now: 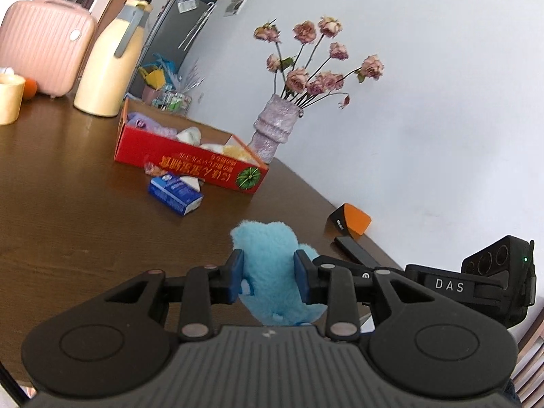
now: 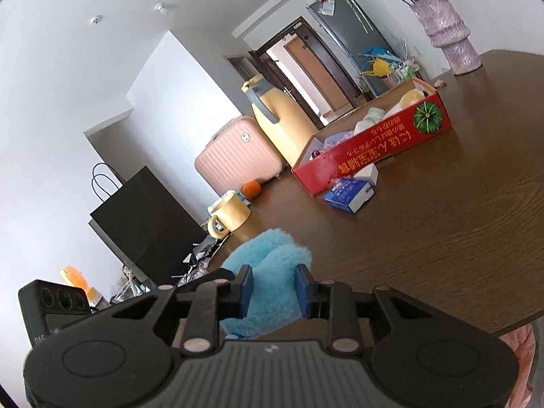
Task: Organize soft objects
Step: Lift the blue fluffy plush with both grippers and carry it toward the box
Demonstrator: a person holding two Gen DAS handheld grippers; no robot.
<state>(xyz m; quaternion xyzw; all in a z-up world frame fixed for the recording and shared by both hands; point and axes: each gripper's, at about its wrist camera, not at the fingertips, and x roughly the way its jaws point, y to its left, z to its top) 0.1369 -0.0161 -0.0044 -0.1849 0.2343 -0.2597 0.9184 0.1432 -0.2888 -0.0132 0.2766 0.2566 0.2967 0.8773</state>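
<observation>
Both jaws on blue plush point(image 1: 268, 261).

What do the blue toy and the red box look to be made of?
Blue toy: plush, likely synthetic fleece; its fuzzy pile bulges between the jaws of the left gripper and right gripper. Red box: printed cardboard with a slight sheen; the inside walls are plain brown and the panels are thin and folded.
</observation>
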